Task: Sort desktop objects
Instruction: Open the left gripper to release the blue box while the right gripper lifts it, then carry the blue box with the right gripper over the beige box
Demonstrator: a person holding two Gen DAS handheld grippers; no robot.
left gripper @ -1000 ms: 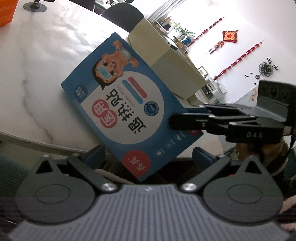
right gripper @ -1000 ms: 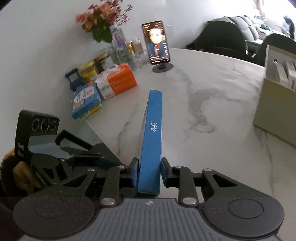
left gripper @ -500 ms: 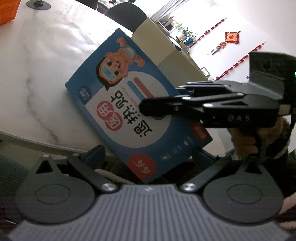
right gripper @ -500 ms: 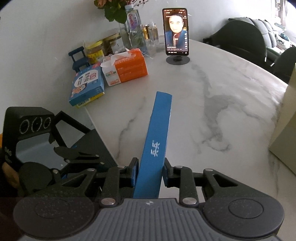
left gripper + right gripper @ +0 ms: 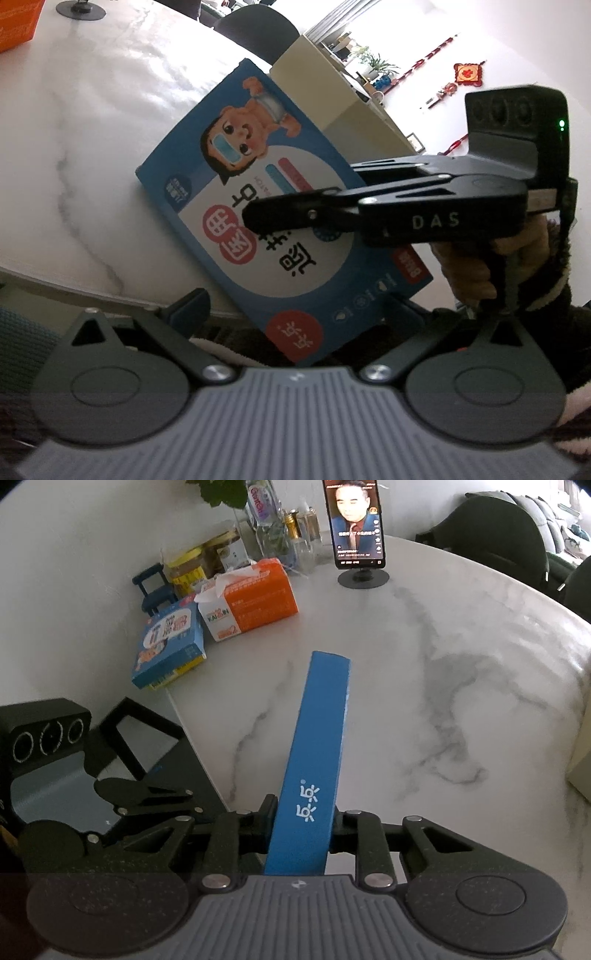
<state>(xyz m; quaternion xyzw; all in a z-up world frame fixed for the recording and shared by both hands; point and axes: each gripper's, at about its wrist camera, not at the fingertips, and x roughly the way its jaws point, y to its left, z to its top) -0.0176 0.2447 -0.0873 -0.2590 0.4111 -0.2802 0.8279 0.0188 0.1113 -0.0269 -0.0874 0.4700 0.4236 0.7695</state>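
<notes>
R gripper (image 5: 301,834) is pinched on the thin edge of the flat blue cardboard box w/ a cartoon child on its face (image 5: 258,206). Its jaws have just closed a bit further, box between them, pads pressing both broad faces. In the right wrist view the box (image 5: 317,746) runs edge-on from bottom centre up toward mid-frame, over the white marble-look tabletop (image 5: 443,664). In the left wrist view it fills the centre, printed face to the camera, tilted, lower corner hanging past the table edge.

L gripper (image 5: 295,306) sits at bottom centre, fingers spread wide, holding nothing; box's lower corner is between/above its fingers, contact can't be told. A person's hand (image 5: 476,266) in a fuzzy sleeve holds the R tool at right.

Likely target, as a guess: the beige open-top cardboard box (image 5: 332,96) at upper centre of the left view, behind the blue box. Other items – orange tissue box (image 5: 255,598), small blue-yellow carton (image 5: 170,646), phone on a stand (image 5: 356,528) – sit upper left to upper centre of the right view, well apart.

To do this step well:
- keep the pinch firm; grip is near one end, so the long free end will want to swing.
- carry it edge-up, slow wrist roll only.
- keep L tool clear of the box's path.
- line the thin edge w/ the beige box's opening before lowering; let go only once it's supported.
</notes>
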